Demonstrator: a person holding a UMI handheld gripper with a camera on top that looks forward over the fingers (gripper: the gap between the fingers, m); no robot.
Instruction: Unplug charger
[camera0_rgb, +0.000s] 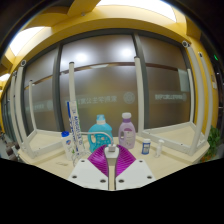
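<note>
My gripper (112, 156) points out over a white countertop (175, 140). A small white charger (112, 151) sits between the two magenta pads (98, 160). Both pads press against its sides, so the fingers are shut on it. A narrow white strip runs back from the charger along the slit between the fingers. The charger's front end reaches just past the fingertips. Its underside is hidden, and no socket or cable shows.
Just beyond the fingers stand a blue bottle (100, 133), a lilac bottle (127, 130) and a small dark jar (146, 147). A white tube (70, 118) and a white bottle (66, 141) stand further left. Glass partitions (110, 85) close off the back. Green leaves (213, 140) show at the right.
</note>
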